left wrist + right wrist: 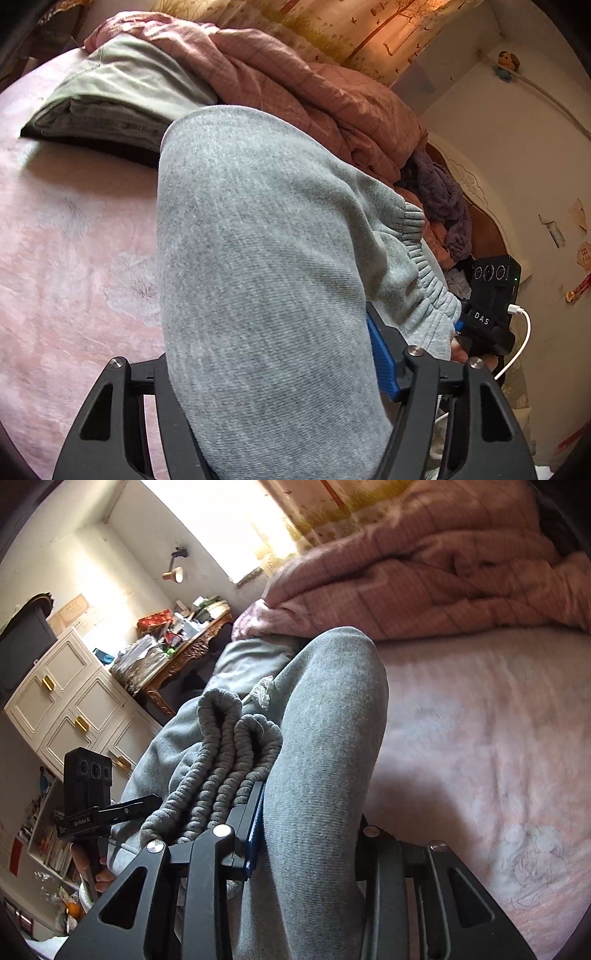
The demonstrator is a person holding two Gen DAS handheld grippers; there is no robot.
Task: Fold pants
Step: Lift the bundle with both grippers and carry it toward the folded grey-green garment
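Left wrist view: the left gripper [280,373] pinches a thick fold of soft grey pants [258,258], lifted over the pink bed [74,240]. Right wrist view: the right gripper [306,834] clamps the fabric beside the bunched waistband [221,768] (limp, light knit, probably best held near that firmer elastic edge).

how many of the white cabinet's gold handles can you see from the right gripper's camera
3. On the white cabinet at the left: one gold handle on an upper door, one on the door below it, and one lowest, beside the grey sweatpants. Others may be hidden.
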